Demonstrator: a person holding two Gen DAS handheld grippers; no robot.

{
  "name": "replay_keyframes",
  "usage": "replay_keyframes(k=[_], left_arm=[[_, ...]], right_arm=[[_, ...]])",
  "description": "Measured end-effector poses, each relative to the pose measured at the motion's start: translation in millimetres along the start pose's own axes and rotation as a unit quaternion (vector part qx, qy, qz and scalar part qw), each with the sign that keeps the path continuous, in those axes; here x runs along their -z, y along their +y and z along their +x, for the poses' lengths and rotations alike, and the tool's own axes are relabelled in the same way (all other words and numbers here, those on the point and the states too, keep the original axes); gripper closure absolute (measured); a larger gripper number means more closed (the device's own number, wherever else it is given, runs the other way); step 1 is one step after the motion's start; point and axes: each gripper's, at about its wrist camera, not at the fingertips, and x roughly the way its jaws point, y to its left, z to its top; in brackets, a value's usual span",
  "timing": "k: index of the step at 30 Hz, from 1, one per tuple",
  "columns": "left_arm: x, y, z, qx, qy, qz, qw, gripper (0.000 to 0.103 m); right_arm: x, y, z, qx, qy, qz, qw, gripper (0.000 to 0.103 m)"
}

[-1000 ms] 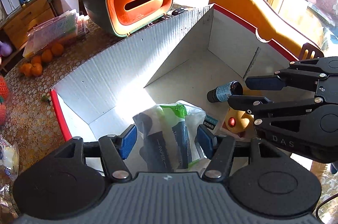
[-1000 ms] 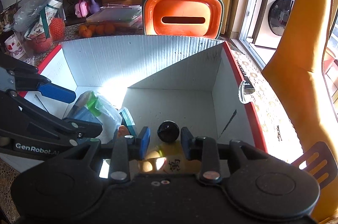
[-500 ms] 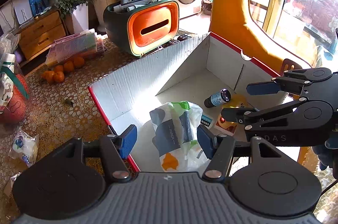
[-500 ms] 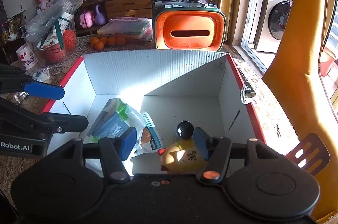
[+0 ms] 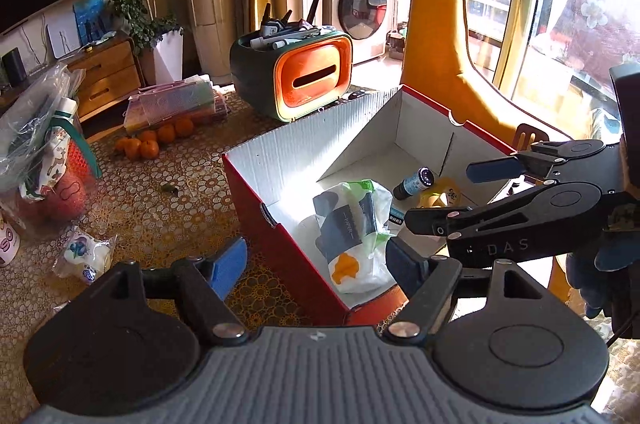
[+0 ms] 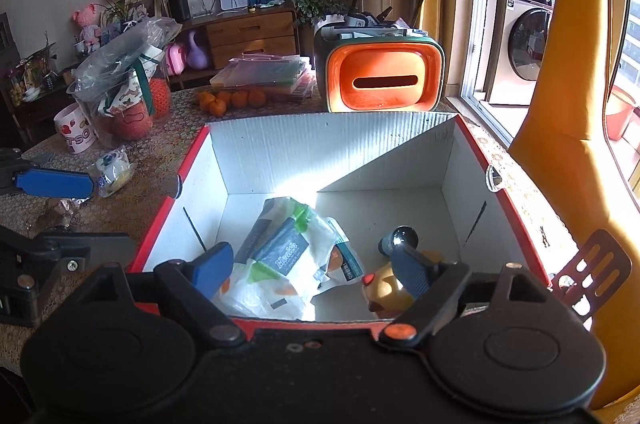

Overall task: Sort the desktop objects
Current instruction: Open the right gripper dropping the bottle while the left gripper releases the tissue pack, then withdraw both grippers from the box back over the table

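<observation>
A red cardboard box [image 5: 280,236] [image 6: 320,147] with a white inside stands on the table. In it lie a bagged tissue pack [image 5: 352,224] [image 6: 288,252], a small dark bottle [image 5: 414,181] [image 6: 400,238] and a yellow toy [image 5: 438,197] [image 6: 384,290]. My left gripper [image 5: 316,264] [image 6: 80,216] hovers over the box's near-left corner. Its jaws are opening and nothing is between the pads. My right gripper [image 6: 310,264] [image 5: 456,193] hangs above the box's near edge. Its jaws are opening too, and they are clear of the toy below.
An orange and green organizer [image 5: 308,79] [image 6: 380,79] stands behind the box. Oranges [image 5: 148,143] [image 6: 232,99] and a small white packet [image 5: 86,256] [image 6: 112,171] lie on the lace tablecloth to the left. A mug [image 6: 76,133] and a slotted spatula [image 6: 592,268] are nearby.
Both grippers have drawn back and risen from the box. The right jaws have let go of the yellow toy, which lies in the box. The left jaws have widened.
</observation>
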Motion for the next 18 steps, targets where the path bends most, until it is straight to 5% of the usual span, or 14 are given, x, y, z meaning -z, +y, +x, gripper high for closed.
replay_keyframes(k=[18], left_arm=[[60.3, 67.6, -55.8, -0.024, -0.028, -0.06, 0.9975, 0.002]], right_arm=[[5.6, 83.3, -20.1, -0.024, -0.03, -0.024, 0.999, 0.006]])
